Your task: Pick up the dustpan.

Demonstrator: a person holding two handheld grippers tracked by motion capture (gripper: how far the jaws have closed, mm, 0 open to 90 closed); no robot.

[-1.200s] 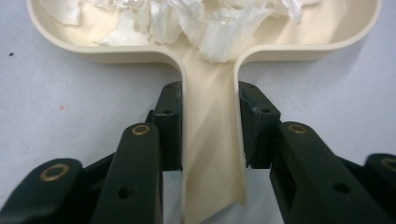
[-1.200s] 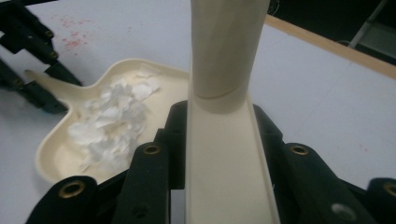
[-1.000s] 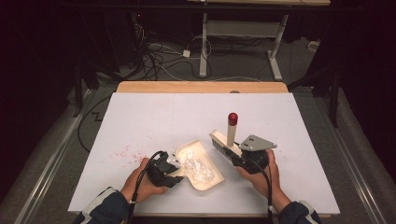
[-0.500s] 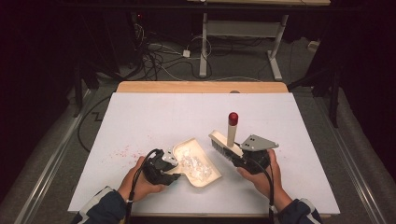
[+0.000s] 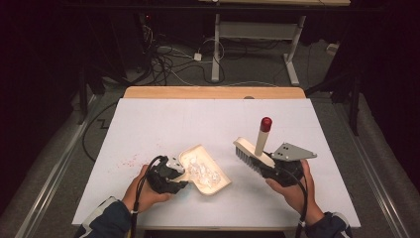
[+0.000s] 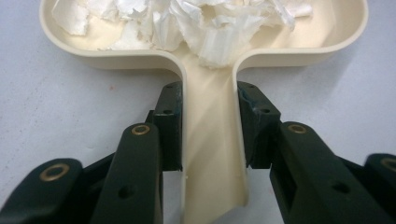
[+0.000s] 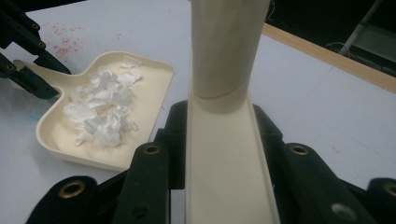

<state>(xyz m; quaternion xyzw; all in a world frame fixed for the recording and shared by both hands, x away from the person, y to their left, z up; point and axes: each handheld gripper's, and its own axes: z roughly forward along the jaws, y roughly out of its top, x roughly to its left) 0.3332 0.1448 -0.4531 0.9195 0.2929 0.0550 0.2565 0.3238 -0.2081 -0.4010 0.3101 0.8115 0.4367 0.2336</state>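
the left gripper (image 5: 171, 174) is clamped on the flat handle of a cream plastic dustpan (image 5: 214, 179). in the left gripper view the two black jaws press on both sides of that handle (image 6: 212, 154), and the pan part lies just past them on the white table top (image 5: 163, 124). the dustpan sits near the front edge of the table, a bit left of the middle. a heap of white crumpled paper bits (image 5: 202, 171) lies inside the pan, bunched toward the handle end.

the right gripper (image 5: 267, 167) is clamped on a cream plastic hand brush with dark bristles (image 5: 250, 153). in the right gripper view the jaws squeeze the long cream back of the brush (image 7: 224, 158) from both sides. the brush has a round cream handle that sticks up at a tilt and ends in a red cap (image 5: 266, 123). the brush is right of the dustpan and apart from it, with bare table between them. its bristles point down and toward the dustpan.

some tiny red specks (image 5: 130, 160) are on the table left of the dustpan, near the left hand (image 5: 143, 191). a light wooden strip (image 5: 213, 92) runs along the far edge of the table.
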